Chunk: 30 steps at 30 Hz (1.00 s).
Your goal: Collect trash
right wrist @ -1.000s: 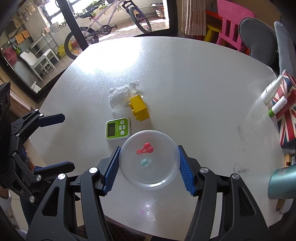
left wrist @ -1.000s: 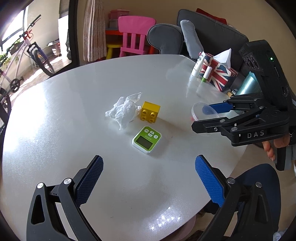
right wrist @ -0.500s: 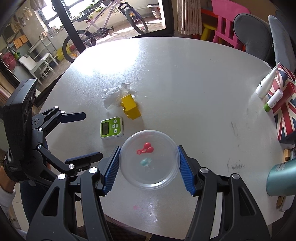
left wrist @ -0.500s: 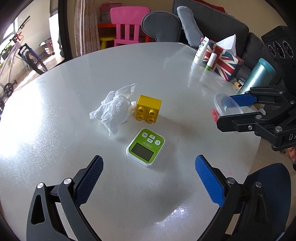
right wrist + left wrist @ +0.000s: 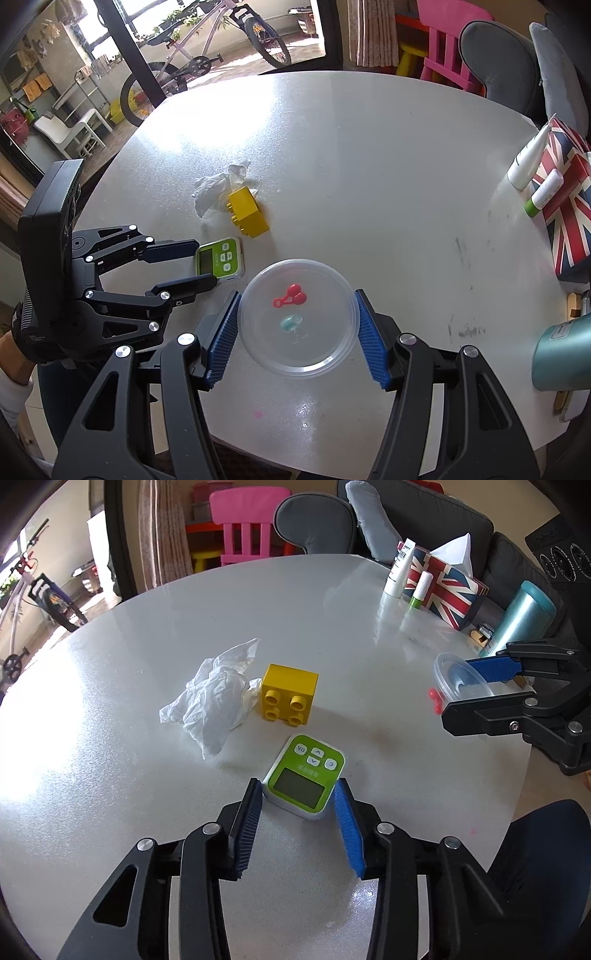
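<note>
**Left wrist view: jaws narrowed around the one green timer, one tissue beyond**

Left wrist view has my left gripper (image 5: 298, 796) low over the white round table (image 5: 110, 775), its jaws just having been closing and now narrow, with the single green timer (image 5: 303, 775) between the two blue pads. The pads sit right at the timer's sides; I cannot tell whether they press on it yet.

Just beyond the timer lies one yellow building block (image 5: 289, 694) on its side, four studs facing me. Touching its left side is the one piece of trash I can count: a crumpled white tissue (image 5: 214, 698).

My right gripper (image 5: 297, 321) grips one clear round container (image 5: 298, 317) by its rim, a pad against each side. Through it I see one red piece (image 5: 290, 297) and one teal piece (image 5: 290, 322); whether they lie inside it or on the table under it, I cannot tell.

Along the far right edge stand one Union Jack tissue box (image 5: 447, 587), one white tube (image 5: 399, 570), one small white stick with a green cap (image 5: 421, 590) and one teal tumbler (image 5: 521, 616). Beyond the table are one pink chair (image 5: 243, 528) and one bicycle (image 5: 207, 55).
</note>
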Tool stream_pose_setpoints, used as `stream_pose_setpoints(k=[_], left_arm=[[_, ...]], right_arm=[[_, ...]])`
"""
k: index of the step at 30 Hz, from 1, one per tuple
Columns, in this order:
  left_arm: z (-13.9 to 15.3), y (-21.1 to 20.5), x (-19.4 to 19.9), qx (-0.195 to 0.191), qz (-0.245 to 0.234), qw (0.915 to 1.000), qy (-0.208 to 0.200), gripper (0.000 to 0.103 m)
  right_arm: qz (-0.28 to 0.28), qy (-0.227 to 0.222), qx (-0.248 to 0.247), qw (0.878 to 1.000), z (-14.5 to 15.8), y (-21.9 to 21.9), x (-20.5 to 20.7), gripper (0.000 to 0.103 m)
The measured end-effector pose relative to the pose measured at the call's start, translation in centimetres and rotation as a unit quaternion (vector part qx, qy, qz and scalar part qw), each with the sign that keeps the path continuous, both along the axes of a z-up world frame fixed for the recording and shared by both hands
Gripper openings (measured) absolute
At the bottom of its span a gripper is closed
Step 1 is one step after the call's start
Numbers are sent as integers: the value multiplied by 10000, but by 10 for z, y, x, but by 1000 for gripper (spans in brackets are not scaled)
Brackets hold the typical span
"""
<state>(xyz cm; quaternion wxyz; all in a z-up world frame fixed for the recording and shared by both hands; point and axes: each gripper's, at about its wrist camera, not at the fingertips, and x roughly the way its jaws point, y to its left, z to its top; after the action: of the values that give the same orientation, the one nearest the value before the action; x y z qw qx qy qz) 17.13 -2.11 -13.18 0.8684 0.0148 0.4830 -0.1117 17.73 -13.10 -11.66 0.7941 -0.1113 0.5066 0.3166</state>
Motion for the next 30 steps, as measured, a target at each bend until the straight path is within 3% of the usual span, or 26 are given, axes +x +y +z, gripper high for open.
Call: stream_pose_setpoints(k=[5, 6, 7, 8, 24, 27, 29, 30], left_arm=[[0, 0, -1, -26, 64, 10000, 17, 38], [2, 1, -2, -41, 87, 9999, -36, 30], [6, 3, -2, -66, 172, 9998, -77, 8], [7, 5, -1, -84, 222, 9997, -36, 0], [11, 0, -4, -27, 116, 9999, -75, 0], [11, -2, -3, 18, 104, 9999, -77, 23], [11, -3, -4, -4, 127, 9998, -129, 87], [14, -3, -5, -51, 118, 9996, -245, 93]], right_arm=[[28, 8, 27, 10000, -2, 4, -1, 60], [34, 9, 31, 10000, -2, 4, 0, 60], [40, 6, 33, 10000, -1, 5, 0, 60], [42, 5, 34, 10000, -1, 6, 0, 60], [33, 0, 20, 10000, -1, 8, 2, 60], [28, -1, 22, 10000, -1, 7, 2, 60], [23, -1, 23, 10000, -1, 7, 2, 60], [19, -4, 24, 10000, -1, 6, 3, 60]])
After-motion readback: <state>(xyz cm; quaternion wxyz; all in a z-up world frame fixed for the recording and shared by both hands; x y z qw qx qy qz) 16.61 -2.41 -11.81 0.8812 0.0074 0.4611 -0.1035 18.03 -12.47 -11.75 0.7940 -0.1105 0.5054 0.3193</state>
